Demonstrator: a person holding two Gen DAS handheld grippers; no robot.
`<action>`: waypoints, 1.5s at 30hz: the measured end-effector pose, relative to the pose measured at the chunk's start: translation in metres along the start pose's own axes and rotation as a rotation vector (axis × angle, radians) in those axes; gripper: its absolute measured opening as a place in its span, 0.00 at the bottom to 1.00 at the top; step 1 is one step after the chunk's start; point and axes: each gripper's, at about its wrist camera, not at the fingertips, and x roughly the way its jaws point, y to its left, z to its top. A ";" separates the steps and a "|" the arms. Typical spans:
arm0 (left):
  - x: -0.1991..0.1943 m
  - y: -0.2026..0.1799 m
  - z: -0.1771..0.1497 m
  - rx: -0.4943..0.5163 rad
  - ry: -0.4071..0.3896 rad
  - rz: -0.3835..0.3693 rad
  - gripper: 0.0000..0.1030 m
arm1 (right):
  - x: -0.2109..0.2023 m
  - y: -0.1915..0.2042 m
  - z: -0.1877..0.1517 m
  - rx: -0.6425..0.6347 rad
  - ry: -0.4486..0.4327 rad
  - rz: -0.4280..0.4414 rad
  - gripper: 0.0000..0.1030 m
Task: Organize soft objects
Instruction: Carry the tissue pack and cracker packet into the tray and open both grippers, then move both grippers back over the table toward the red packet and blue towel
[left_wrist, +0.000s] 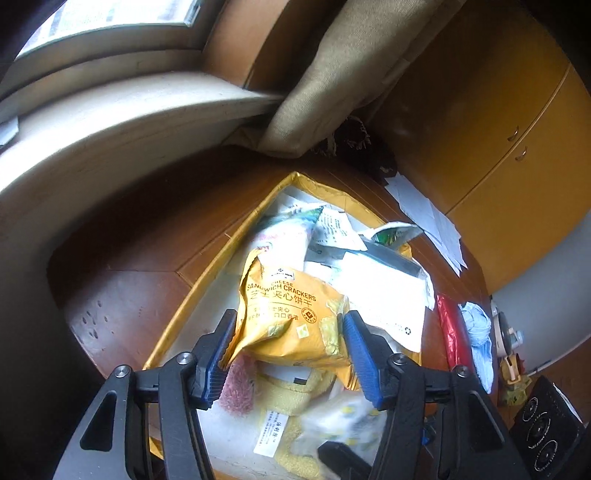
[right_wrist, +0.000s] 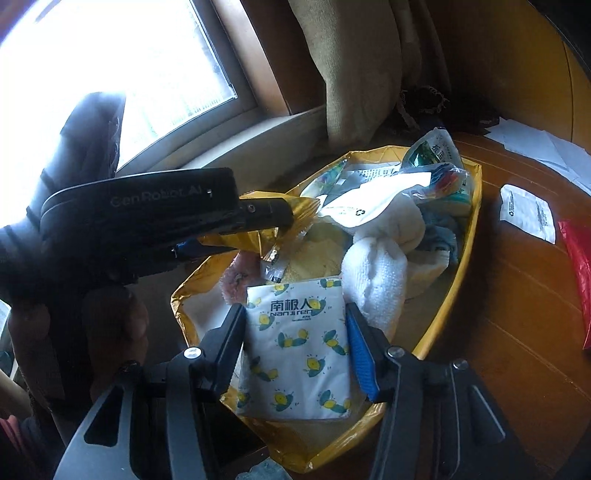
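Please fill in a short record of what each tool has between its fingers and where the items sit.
Left tool: closed on an orange foil packet of cheese sandwich crackers, over the box
Right tool: closed on a white soft tissue pack with a yellow-and-green print, at the box's near end
Container: open yellow cardboard box, crowded with packets and cloths
Also in box: rolled white towel, beside the tissue pack
Surface: brown wooden table
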 end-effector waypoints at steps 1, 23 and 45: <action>0.000 0.001 0.000 -0.004 0.008 -0.006 0.63 | -0.001 0.000 0.000 -0.001 -0.005 0.013 0.60; -0.001 -0.152 -0.025 0.227 0.034 -0.280 0.78 | -0.140 -0.151 -0.021 0.437 -0.302 -0.098 0.69; 0.160 -0.297 -0.093 0.464 0.249 -0.013 0.90 | -0.222 -0.285 -0.015 0.380 -0.073 -0.299 0.69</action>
